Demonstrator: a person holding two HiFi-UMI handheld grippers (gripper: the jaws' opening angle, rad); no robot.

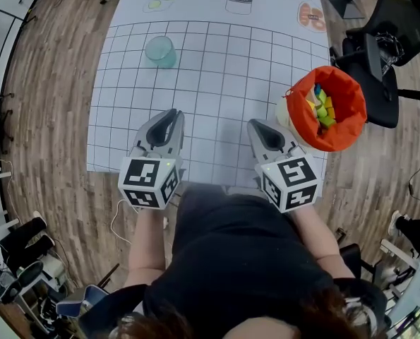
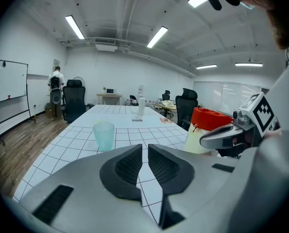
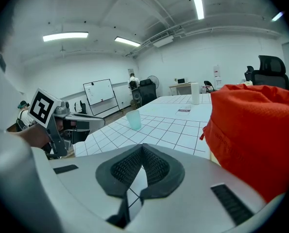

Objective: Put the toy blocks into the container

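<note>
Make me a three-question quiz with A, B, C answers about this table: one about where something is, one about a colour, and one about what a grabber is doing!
1. Where are the colourful toy blocks?
A. on the floor
B. stacked in a tower on a chair
C. inside the orange fabric bag

2. What colour is the see-through plastic cup?
A. red
B. pale green
C. black

3. How are the fingers of the right gripper?
A. shut, nothing between them
B. wide open
C. shut on a block

Answers: 1 C, the head view shows them in the bag's mouth; 2 B, every view shows it pale green; 3 A, the pads meet with nothing between.
</note>
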